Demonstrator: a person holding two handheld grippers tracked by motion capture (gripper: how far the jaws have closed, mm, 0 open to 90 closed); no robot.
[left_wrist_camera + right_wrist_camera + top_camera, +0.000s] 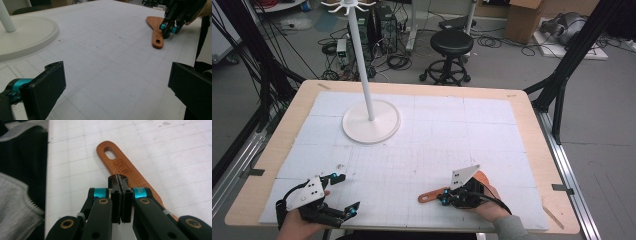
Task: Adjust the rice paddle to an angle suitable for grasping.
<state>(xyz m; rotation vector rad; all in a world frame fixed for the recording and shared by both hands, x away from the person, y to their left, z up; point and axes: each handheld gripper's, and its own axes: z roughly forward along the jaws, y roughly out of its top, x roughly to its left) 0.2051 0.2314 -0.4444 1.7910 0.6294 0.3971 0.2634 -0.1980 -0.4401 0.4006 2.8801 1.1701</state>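
A brown wooden spatula [428, 196] lies flat on the white gridded mat near the front right, its handle with a hanging slot pointing left. My right gripper [442, 197] is shut, jaws pressed together with nothing between them, tips right over the handle. The right gripper view shows the closed tips [119, 179] just behind the slotted end of the spatula [117, 161]. My left gripper [347, 192] rests open at the front left, jaws spread wide and empty [115, 85]. In its view the spatula [156, 27] and the right gripper [168, 31] sit farther off.
A white stand with a round base [384, 130] and a tall pole topped by hooks rises at the mat's back left; its base [25, 35] shows in the left gripper view. The wooden table edge [532, 130] borders the mat. A black stool [452, 45] stands beyond the table.
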